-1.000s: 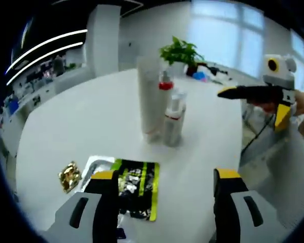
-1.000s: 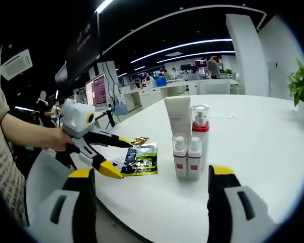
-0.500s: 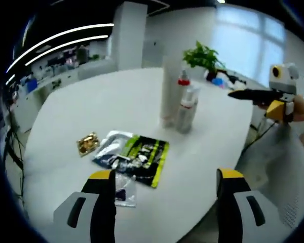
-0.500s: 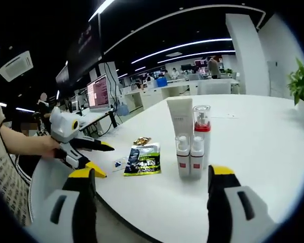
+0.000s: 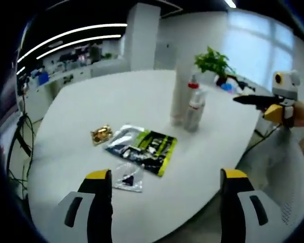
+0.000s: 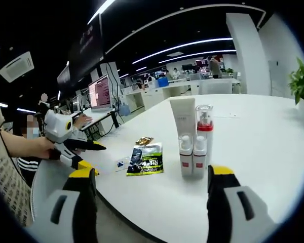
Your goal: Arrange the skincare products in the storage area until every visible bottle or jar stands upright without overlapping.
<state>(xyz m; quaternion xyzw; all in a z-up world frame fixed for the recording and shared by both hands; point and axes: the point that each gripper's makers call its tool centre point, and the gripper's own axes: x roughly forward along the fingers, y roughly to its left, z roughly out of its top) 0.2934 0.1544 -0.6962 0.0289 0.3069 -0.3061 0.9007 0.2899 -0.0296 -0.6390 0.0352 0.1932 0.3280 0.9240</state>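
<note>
Upright and close together on the white round table (image 5: 81, 116) stand a tall white tube (image 6: 183, 119), a clear pump bottle with a red collar (image 6: 204, 124) and two small white bottles with red bands (image 6: 186, 156) (image 6: 199, 156). The left gripper view has this cluster (image 5: 188, 104) at the far middle. My left gripper (image 5: 166, 177) is open and empty, held back off the table's near edge. My right gripper (image 6: 152, 173) is open and empty too, well short of the bottles. Each gripper shows in the other's view, left gripper (image 6: 90, 156) and right gripper (image 5: 253, 106), both held by hands beside the table.
A black and green sachet (image 5: 144, 147) lies flat on the table, with a gold wrapper (image 5: 101, 134) and a small clear packet (image 5: 127, 177) near it. A potted plant (image 5: 213, 61) stands at the far edge. Office desks and monitors (image 6: 99, 91) lie beyond the table.
The left gripper has pulled back from the table, so the sachet and bottles look smaller and farther. The right gripper view has barely shifted. The bottles have not moved.
</note>
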